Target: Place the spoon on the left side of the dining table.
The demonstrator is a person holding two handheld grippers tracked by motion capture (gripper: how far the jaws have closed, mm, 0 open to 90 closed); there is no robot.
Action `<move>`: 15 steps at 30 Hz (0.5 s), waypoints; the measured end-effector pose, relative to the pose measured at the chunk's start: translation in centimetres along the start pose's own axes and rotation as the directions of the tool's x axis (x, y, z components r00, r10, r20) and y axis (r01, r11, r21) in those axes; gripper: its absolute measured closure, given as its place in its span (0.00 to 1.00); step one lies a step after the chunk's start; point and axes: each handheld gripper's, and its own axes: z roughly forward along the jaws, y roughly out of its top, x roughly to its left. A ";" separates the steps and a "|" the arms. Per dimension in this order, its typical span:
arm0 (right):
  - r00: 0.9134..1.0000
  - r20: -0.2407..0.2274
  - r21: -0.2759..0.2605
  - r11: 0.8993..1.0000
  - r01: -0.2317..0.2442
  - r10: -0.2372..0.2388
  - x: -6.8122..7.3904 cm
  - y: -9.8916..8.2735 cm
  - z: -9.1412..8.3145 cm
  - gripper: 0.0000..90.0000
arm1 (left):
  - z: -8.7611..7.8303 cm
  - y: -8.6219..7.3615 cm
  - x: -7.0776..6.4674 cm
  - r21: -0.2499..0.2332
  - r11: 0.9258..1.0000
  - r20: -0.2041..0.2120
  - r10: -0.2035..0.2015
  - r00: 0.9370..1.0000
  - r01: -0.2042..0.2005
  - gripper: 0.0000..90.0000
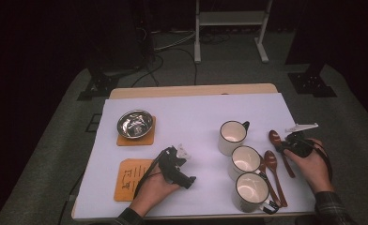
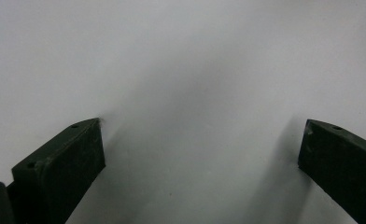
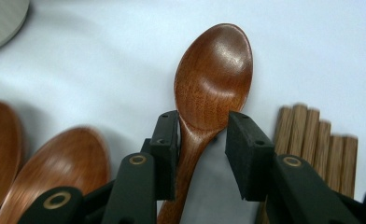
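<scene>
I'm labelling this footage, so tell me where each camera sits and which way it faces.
High view: above the person's side, looking forward and down on the table; forearms, both hands, left gripper, right gripper.
Left gripper view: rides the gripper, facing bare white surface; its fingers wide apart.
Right gripper view: looks along its fingers straddling a wooden spoon.
Shared: that spoon, in the high view too.

We find a staged recording lab, not a home: around the white-covered table (image 1: pixel 191 112) stand black stand bases (image 1: pixel 95 86), floor cables (image 1: pixel 172 51), grey carpet and a white frame (image 1: pixel 231 21) beyond.
</scene>
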 end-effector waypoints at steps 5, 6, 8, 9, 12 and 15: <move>1.000 -0.008 -0.005 1.000 -0.001 0.001 -0.6 0.9 0.8 0.70 | 0.0 0.0 0.1 0.000 1.000 -0.002 0.008 1.000 -0.008 0.00; 1.000 -0.008 -0.007 1.000 -0.001 0.001 -0.7 1.0 0.9 0.70 | 0.0 0.0 0.1 0.000 1.000 -0.002 0.009 1.000 -0.009 0.00; 1.000 -0.009 -0.009 1.000 0.002 -0.002 -0.9 1.3 1.2 0.70 | 0.0 0.0 0.1 0.001 1.000 -0.002 0.009 1.000 -0.009 0.00; 1.000 -0.010 -0.009 1.000 0.002 -0.002 -1.0 1.4 1.3 0.70 | 0.0 0.0 0.1 0.000 1.000 -0.002 0.008 1.000 -0.008 0.00; 1.000 -0.013 -0.011 1.000 0.001 -0.001 -1.3 1.8 1.7 0.70 | 0.0 0.0 0.1 0.001 1.000 -0.002 0.009 1.000 -0.009 0.00; 1.000 -0.019 -0.012 1.000 0.001 -0.001 -1.5 2.2 2.0 0.70 | 0.0 0.0 0.1 -0.001 1.000 -0.003 0.009 1.000 -0.009 0.00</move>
